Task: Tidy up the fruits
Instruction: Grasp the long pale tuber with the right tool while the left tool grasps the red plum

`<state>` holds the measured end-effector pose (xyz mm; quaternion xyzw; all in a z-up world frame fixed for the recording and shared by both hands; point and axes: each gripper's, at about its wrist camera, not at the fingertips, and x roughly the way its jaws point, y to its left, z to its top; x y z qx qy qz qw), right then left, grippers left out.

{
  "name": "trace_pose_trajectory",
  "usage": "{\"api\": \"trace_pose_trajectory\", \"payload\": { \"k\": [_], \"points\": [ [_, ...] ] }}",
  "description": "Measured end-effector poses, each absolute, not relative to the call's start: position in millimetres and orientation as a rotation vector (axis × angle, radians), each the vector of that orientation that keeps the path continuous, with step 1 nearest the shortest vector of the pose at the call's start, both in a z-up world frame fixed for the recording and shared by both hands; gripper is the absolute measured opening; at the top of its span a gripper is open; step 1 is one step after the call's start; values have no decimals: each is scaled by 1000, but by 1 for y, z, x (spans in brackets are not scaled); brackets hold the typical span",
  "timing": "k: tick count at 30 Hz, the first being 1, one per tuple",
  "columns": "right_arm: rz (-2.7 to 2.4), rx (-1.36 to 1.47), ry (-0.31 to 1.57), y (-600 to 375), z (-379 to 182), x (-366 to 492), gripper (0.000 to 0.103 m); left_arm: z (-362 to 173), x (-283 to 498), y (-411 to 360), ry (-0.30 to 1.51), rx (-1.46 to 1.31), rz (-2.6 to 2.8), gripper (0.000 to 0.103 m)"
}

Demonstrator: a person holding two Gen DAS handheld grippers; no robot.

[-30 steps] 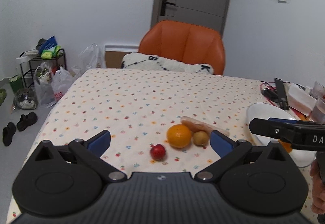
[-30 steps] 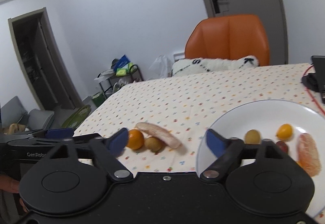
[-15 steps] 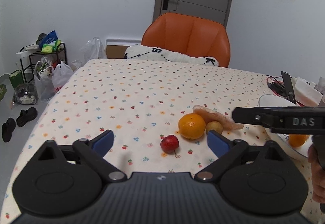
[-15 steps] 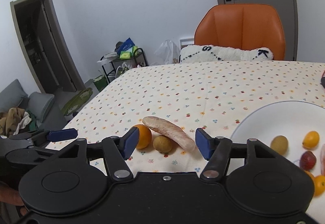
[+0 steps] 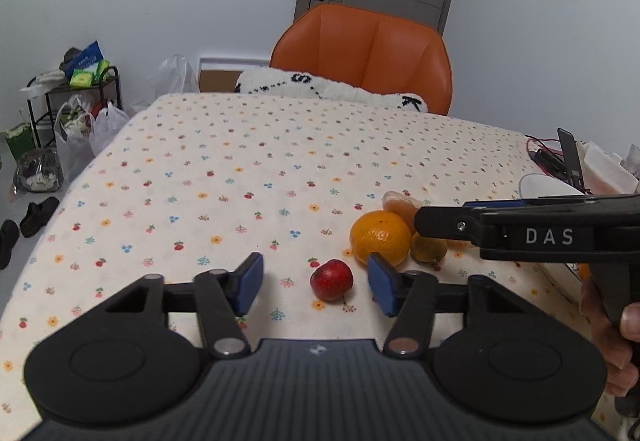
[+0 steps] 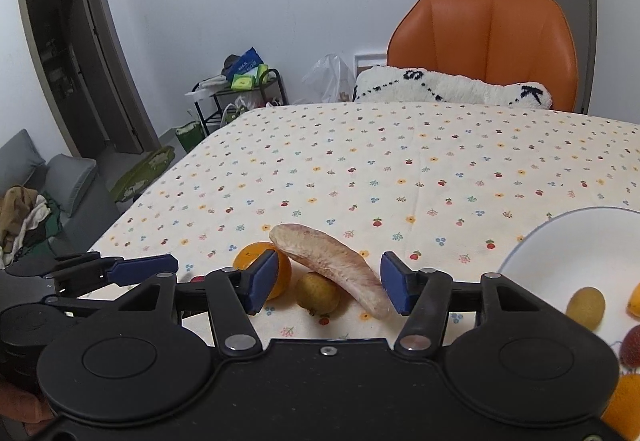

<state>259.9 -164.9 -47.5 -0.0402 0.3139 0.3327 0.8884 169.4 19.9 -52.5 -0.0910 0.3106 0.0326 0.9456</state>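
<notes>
Pomelo segment lies on the tablecloth against the orange, between my right gripper's spread fingers; I judge it soft, so pinch mid-length gently; left gripper is open around the red fruit.

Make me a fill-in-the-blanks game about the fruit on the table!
1. The chair behind the table is ____.
2. The small fruit between the left gripper's fingers is ____.
3. The plate holding some fruit is ____.
4. Both grippers are ____, holding nothing.

Missing words: orange; red; white; open
</notes>
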Motion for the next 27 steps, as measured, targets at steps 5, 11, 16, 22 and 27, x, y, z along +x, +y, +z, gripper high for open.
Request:
{"api": "trace_pose_trajectory", "payload": {
  "k": [5, 11, 16, 22, 27],
  "points": [
    [693, -90, 657, -161, -50, 267, 51, -56, 175, 25, 654, -221, 59, 23],
    [687, -110, 677, -156, -52, 275, 37, -53, 173, 30, 643, -244, 57, 22],
    [685, -123, 685, -153, -55, 276, 29, -50, 169, 31, 634, -248, 58, 22],
    [698, -91, 658, -162, -48, 268, 18, -41, 166, 29, 606, -245, 75, 22],
    [709, -53, 620, -175, -37, 260, 18, -33, 164, 20, 591, -232, 71, 22]
  ]
}}
